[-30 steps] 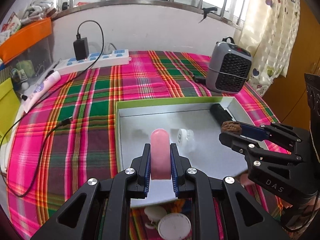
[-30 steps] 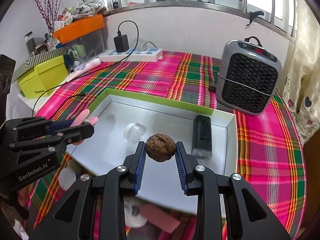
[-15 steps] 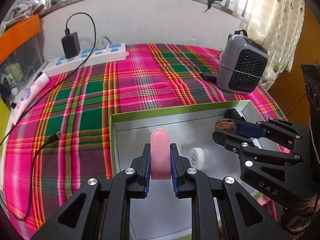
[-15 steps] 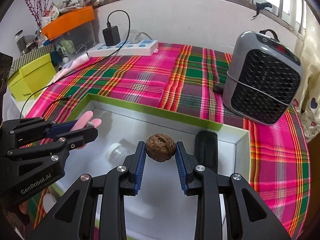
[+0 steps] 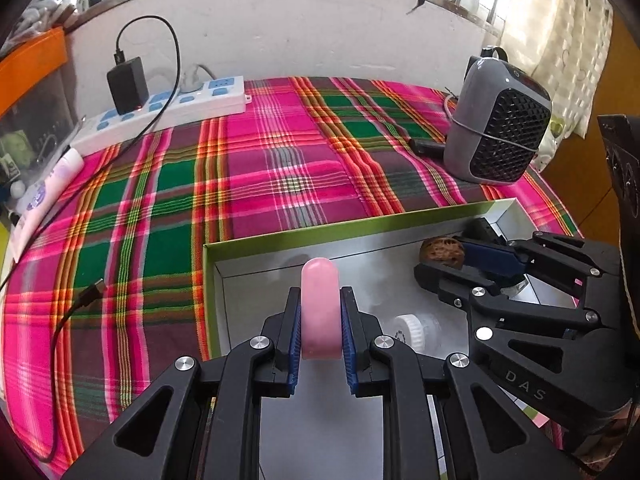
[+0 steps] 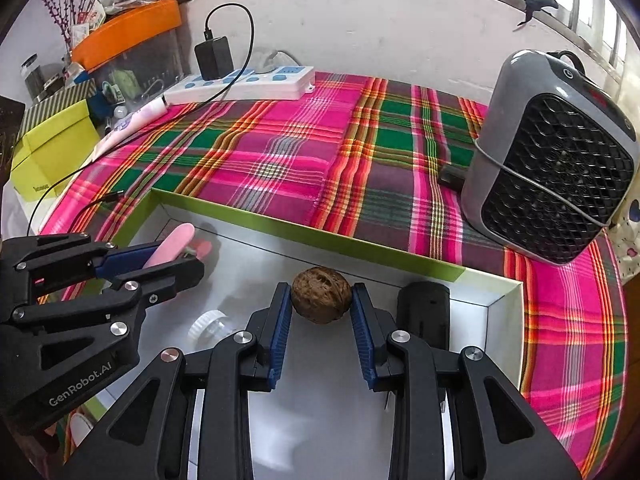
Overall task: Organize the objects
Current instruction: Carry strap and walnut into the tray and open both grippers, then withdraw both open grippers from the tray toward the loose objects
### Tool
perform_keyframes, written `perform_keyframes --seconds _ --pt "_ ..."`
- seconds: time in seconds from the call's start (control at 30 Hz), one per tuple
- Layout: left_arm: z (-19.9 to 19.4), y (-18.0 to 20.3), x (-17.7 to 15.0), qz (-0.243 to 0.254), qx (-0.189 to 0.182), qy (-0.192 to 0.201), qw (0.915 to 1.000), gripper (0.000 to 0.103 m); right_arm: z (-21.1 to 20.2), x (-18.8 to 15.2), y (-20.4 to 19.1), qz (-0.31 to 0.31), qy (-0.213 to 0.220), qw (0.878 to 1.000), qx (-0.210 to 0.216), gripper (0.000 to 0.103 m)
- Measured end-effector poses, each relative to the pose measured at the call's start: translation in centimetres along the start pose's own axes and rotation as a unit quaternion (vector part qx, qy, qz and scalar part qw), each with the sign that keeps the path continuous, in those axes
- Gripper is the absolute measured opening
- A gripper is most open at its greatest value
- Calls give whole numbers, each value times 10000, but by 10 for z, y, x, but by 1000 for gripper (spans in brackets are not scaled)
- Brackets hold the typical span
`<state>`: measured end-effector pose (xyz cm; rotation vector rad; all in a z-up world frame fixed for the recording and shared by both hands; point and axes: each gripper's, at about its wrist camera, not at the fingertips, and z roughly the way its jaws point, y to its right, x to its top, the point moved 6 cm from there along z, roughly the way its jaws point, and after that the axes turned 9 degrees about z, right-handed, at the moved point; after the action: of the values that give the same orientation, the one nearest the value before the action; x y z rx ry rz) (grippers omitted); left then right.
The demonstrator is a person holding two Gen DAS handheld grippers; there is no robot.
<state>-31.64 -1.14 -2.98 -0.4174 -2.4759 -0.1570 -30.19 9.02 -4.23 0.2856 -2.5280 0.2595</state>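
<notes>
The left hand-held gripper [image 5: 320,320], marked "GenRobot.AI", clamps a flat pink rounded bar [image 5: 320,308]; the right hand-held gripper [image 6: 321,312], marked "DAS", grips a wrinkled brown walnut [image 6: 321,300]. Both hover over a green-rimmed, silver-lined shallow box [image 6: 304,236] on a pink-and-green plaid tabletop [image 5: 280,168]. Only the right view shows a yellow-green cardboard box [image 6: 52,148].

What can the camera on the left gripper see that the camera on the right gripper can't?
Only the left wrist view shows the cream patterned curtain beside the window.

Only the right wrist view shows the yellow-green cardboard box and the orange plastic bin with its clutter.

Both show the left gripper clamping the flat pink bar, the right gripper squeezing the wrinkly brown walnut, the green-rimmed white tray, the grey fan heater and the white power strip.
</notes>
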Motion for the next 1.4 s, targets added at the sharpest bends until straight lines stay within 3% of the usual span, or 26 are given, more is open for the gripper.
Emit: perform_keyframes --seconds 0.53,0.67,0.9,1.4 --pt "2 2 1 43 80 -33 10000 17 4 1 0 -38 -60 9999 -97 31" --pt "3 2 1 45 56 -14 10000 17 4 1 0 -3 -50 9999 -131 39" --pt "0 -1 1 -23 62 10 10000 27 -1 1 3 72 40 9999 -108 40" --pt "-17 -4 -3 -89 92 109 9999 34 -13 -1 5 241 170 9995 -97 40"
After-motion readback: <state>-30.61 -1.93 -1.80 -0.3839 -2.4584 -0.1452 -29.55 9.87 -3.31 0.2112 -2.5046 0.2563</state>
